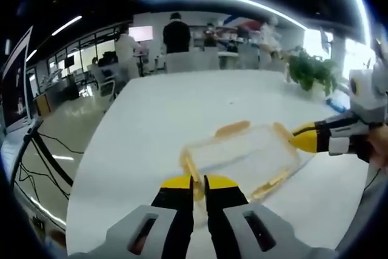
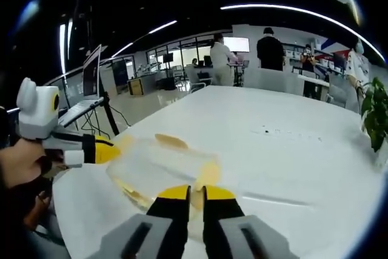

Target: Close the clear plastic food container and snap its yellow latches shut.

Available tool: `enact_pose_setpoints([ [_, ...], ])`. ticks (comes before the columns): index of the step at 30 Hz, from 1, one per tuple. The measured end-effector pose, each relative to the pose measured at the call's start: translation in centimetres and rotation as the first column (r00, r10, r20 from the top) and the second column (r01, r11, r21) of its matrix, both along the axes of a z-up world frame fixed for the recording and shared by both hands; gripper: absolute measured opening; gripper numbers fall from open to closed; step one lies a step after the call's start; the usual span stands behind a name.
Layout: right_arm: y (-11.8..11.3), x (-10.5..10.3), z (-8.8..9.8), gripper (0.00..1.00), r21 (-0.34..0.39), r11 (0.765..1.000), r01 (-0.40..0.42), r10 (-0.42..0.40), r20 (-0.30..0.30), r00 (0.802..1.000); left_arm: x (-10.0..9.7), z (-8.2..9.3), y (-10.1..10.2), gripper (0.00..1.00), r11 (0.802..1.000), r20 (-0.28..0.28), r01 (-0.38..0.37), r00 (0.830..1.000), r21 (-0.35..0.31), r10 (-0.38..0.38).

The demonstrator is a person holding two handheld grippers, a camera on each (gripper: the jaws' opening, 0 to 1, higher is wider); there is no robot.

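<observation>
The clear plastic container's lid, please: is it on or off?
On: the lid lies flat over the clear plastic container. Whether its yellow latches are snapped, cannot tell.

The food container (image 1: 242, 159) is clear, glossy plastic with smooth yellow latches (image 1: 232, 128). It sits on a smooth, matt white table (image 1: 182, 107). Both grippers' jaws look like matt black and yellow plastic.

Clear container (image 1: 242, 157) on white table (image 1: 157, 125)

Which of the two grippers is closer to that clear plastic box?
Neither clearly: both are at it. The left gripper has its nearly closed jaws at one end of the clear container, and the right gripper is at the opposite end.
</observation>
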State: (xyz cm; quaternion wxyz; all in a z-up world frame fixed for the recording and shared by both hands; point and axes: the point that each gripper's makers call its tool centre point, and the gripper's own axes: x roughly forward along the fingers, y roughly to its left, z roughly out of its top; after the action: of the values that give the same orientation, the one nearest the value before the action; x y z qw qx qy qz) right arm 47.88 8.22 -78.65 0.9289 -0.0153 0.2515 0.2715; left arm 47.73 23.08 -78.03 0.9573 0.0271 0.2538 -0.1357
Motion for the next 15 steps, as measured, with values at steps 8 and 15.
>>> enact_pose_setpoints([
  [8,-2.3,0.2,0.2,0.03,0.005,0.999,0.048,-0.048,-0.002,0.999,0.3,0.1,-2.3,0.04,0.999,-0.002,0.035,0.999,0.003,-0.035],
  [15,-4.1,0.4,0.2,0.03,0.006,0.997,0.079,-0.079,-0.003,0.997,0.8,0.5,-4.1,0.04,0.998,0.006,0.065,0.998,-0.001,-0.065],
])
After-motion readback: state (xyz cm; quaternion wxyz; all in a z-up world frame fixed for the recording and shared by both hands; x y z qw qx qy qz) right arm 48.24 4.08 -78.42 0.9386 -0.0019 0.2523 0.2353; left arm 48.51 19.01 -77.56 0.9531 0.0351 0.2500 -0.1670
